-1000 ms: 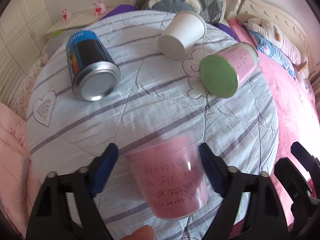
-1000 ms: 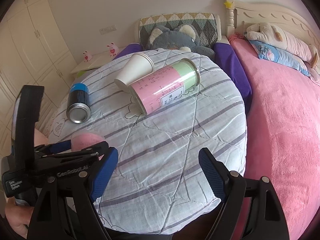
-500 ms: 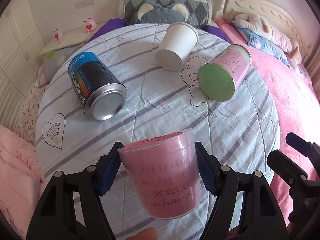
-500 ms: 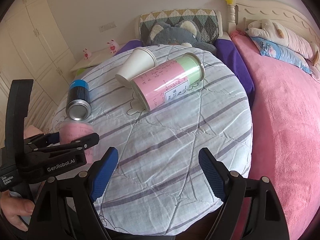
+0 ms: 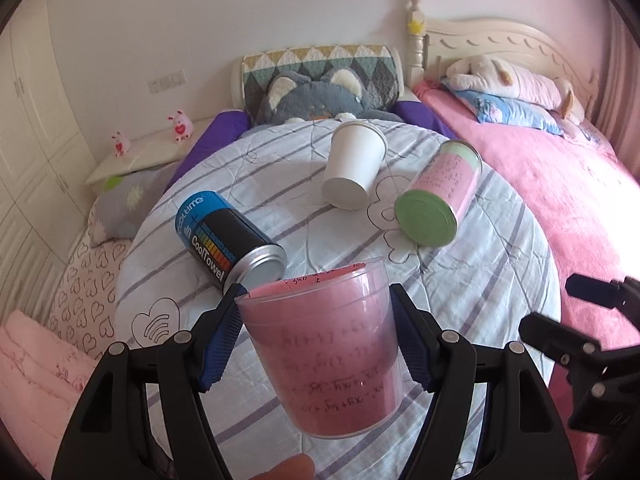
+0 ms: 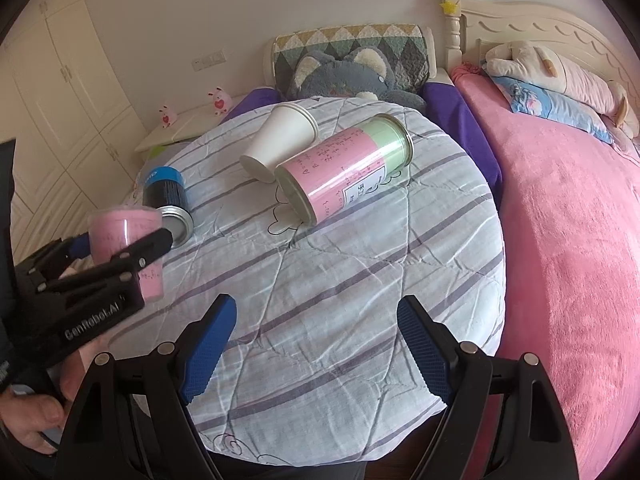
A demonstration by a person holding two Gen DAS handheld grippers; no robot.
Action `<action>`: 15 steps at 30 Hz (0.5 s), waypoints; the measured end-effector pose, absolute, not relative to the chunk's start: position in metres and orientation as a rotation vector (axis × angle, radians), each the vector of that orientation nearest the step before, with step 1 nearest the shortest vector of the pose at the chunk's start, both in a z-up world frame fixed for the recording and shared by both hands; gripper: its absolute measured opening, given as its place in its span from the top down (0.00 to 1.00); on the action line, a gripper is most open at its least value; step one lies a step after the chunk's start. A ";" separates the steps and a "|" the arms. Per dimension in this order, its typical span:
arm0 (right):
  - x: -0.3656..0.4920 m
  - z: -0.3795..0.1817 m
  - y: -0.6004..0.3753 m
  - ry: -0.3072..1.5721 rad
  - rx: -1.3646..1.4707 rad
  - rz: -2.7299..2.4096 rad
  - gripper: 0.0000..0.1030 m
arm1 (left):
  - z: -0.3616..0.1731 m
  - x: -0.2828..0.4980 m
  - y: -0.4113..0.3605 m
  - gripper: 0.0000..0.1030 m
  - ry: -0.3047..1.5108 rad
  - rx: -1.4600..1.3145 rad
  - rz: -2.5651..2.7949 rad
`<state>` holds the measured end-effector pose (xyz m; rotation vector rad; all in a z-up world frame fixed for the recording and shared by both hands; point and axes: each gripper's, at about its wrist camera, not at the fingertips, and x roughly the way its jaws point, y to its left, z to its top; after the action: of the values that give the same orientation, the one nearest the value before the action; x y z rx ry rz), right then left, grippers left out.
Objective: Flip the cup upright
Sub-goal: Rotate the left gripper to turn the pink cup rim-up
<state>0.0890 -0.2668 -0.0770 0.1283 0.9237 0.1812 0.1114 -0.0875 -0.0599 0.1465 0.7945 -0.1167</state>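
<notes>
In a bedroom, above the striped round tabletop [image 5: 500, 264], my left gripper [image 5: 316, 340] clamps the pink cup [image 5: 324, 352] mouth-up in the air for setting down; my right gripper [image 6: 316, 352] hangs wide open, empty.

Glossy clear plastic cup [image 5: 332, 344]; matt quilted cloth table cover [image 5: 472, 280].

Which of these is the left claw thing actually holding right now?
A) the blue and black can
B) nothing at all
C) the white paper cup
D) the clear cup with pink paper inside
D: the left gripper has its blue pads pressed on both sides of the clear pink cup, lifted off the quilt.
</notes>
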 end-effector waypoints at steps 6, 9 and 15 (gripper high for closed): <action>0.077 -0.075 -0.253 0.931 0.117 0.150 0.19 | -0.071 0.109 -0.084 0.30 0.775 0.166 -0.157; 0.073 -0.069 -0.248 0.922 0.114 0.131 0.19 | -0.059 0.113 -0.085 0.30 0.714 0.165 -0.168; 0.067 -0.059 -0.236 0.905 0.105 0.103 0.19 | -0.090 0.128 -0.081 0.30 0.762 0.172 -0.167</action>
<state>0.0669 -0.2358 -0.0593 0.1045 0.9051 0.1032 0.1281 -0.0810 -0.0905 0.1720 0.7622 -0.1666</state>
